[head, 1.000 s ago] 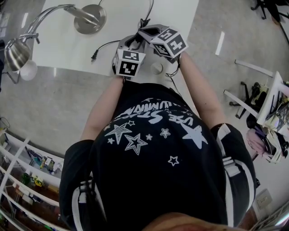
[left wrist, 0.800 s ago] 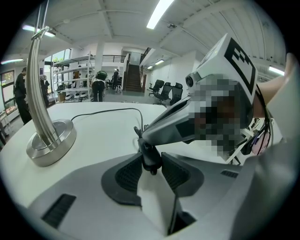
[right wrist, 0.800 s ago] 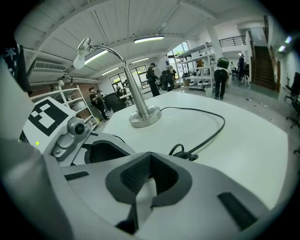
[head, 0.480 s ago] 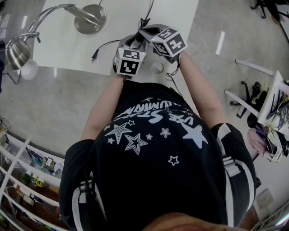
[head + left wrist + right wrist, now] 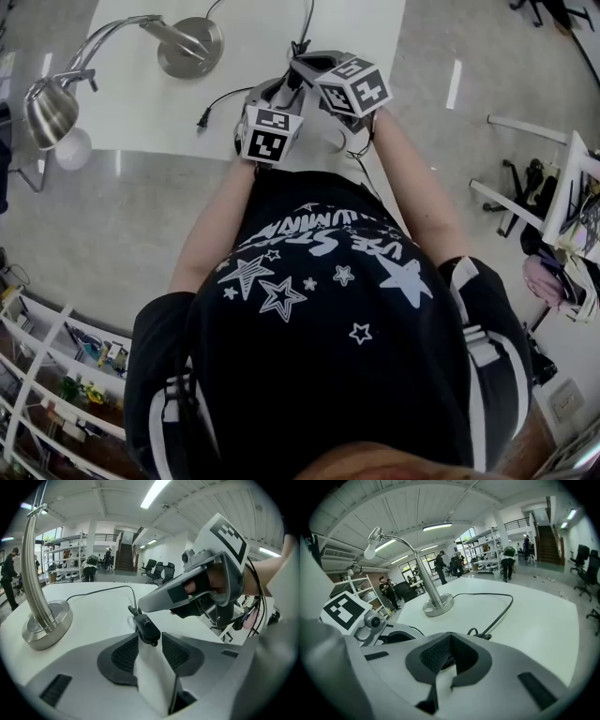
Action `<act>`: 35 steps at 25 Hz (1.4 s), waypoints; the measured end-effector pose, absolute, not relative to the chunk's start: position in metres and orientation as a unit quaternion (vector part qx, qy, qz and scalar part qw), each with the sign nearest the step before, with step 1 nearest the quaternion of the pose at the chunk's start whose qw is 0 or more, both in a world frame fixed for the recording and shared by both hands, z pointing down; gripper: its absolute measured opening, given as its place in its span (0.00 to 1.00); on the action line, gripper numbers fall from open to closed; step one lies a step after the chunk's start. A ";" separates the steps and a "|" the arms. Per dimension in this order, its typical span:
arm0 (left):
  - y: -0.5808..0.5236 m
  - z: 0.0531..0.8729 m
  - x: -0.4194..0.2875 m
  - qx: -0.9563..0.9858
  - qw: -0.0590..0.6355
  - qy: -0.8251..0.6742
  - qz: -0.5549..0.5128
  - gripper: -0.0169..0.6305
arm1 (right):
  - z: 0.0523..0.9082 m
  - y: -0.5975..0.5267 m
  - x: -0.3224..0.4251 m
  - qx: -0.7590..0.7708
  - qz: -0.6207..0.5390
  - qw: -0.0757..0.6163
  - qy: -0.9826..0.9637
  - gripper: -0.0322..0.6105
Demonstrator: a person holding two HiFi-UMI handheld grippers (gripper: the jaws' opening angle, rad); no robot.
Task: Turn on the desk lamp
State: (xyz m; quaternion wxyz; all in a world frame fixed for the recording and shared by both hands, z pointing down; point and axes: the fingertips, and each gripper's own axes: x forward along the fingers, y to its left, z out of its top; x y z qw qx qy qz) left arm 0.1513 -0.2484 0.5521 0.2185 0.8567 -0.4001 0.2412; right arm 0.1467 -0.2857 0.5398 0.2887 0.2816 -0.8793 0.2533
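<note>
1. The desk lamp [image 5: 190, 47] is seen standing on the table [image 5: 309, 23], well apart from both grippers. No glow can be made out at its bulb, so the task is judged not yet done.
2. The inline switch [image 5: 147, 629] on its cord is clamped between the tips of the left gripper [image 5: 150, 640].
3. The right gripper [image 5: 449, 645], jaws closed on nothing, is angled down just above that switch. Contact cannot be told.
</note>
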 end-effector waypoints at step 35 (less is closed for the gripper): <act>-0.198 0.500 0.130 0.893 0.201 -0.362 0.179 0.25 | 0.507 -0.192 0.203 0.436 0.293 0.166 -0.835 0.06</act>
